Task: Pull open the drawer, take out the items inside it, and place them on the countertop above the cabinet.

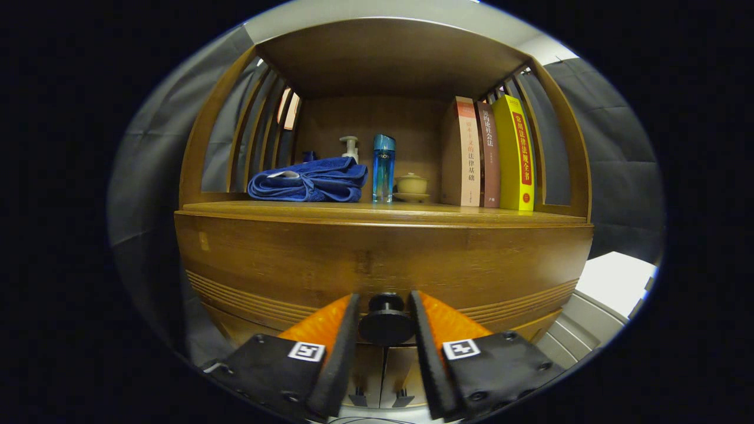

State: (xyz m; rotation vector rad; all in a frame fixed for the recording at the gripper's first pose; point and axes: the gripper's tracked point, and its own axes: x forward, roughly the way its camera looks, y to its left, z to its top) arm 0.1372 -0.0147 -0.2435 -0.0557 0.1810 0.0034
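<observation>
The wooden cabinet's drawer front [383, 262] spans the view just ahead of me, below the countertop [383, 213]. Its round black knob [386, 324] sits between my two fingers. My gripper [384, 297] is shut on the knob, with one finger against each side. The inside of the drawer is hidden behind its front.
On the countertop stand a folded blue towel [309, 179], a white pump bottle [350, 147], a blue bottle [383, 168], a small lidded cup on a saucer [412, 186] and three upright books [489, 154]. Slatted wooden sides and a roof enclose that shelf. A white surface [615, 282] lies at lower right.
</observation>
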